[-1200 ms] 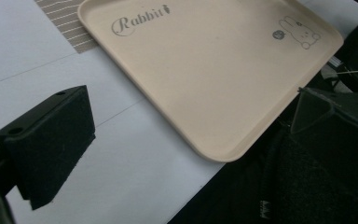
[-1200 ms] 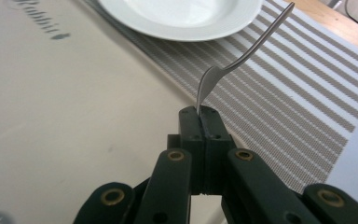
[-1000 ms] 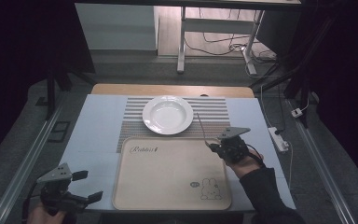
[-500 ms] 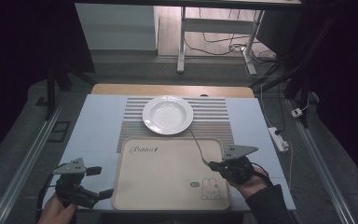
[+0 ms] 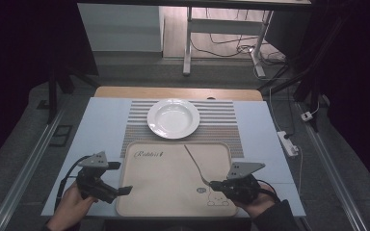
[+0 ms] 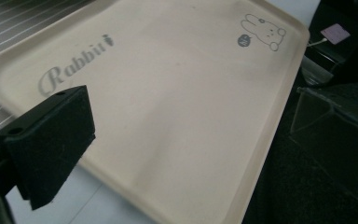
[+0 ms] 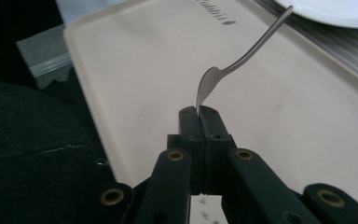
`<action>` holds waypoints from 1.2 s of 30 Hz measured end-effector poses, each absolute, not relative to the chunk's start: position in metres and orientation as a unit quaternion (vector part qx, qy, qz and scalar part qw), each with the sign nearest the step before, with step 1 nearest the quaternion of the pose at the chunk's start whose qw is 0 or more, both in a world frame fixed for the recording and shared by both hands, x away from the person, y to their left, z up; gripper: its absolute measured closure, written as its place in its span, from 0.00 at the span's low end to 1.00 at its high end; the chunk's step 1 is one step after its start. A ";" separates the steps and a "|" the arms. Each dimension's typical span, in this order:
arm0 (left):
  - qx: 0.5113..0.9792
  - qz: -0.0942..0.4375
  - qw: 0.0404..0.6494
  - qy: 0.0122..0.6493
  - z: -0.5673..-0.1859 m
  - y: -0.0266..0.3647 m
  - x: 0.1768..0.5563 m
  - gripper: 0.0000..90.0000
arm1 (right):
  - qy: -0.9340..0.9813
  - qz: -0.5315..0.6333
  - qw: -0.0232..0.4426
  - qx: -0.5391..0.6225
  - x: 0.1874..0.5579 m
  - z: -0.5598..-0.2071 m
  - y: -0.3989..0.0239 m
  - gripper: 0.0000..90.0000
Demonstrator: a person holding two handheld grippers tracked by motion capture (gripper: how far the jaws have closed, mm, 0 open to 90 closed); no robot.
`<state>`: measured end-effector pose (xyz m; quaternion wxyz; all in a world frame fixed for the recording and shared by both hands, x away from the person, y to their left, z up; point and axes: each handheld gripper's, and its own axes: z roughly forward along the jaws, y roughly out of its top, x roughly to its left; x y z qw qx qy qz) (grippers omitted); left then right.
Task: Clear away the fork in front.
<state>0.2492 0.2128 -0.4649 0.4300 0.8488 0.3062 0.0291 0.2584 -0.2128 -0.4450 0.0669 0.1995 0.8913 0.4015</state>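
Observation:
A beige tray (image 5: pixel 168 183) printed "Rabbit" lies at the table's near side. My right gripper (image 5: pixel 212 184) hovers over its near right corner, shut on the head of a thin metal utensil (image 5: pixel 195 161), a fork or spoon. In the right gripper view the black jaws (image 7: pixel 199 114) pinch the utensil (image 7: pixel 242 58), whose handle rises toward a white plate (image 7: pixel 335 9). The plate (image 5: pixel 173 118) sits on a striped placemat (image 5: pixel 221 130) behind the tray. My left gripper (image 5: pixel 118 178) stands open at the tray's near left edge, nothing between its jaws (image 6: pixel 186 135); below them lies the tray (image 6: pixel 168 93).
A pale blue cover (image 5: pixel 101 125) lies under the placemat and tray. A white power strip (image 5: pixel 287 143) rests on the floor to the right. Metal rails (image 5: pixel 29 163) run along both sides, and desk legs (image 5: pixel 188 43) stand behind the table.
My right gripper has carried the utensil from beside the plate back to the tray's near right corner. My left gripper has moved right, up to the tray's left edge.

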 end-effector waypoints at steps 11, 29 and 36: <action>0.895 0.039 0.376 0.238 -0.460 0.168 0.277 0.00 | 0.900 0.406 0.028 0.154 0.240 -0.448 -0.197 1.00; 0.943 0.016 0.323 0.085 -0.459 0.106 0.308 0.00 | 0.909 0.405 -0.001 0.099 0.229 -0.445 -0.180 1.00; 0.956 0.003 0.291 0.022 -0.463 0.090 0.310 0.06 | 0.910 0.406 -0.012 0.088 0.227 -0.447 -0.176 1.00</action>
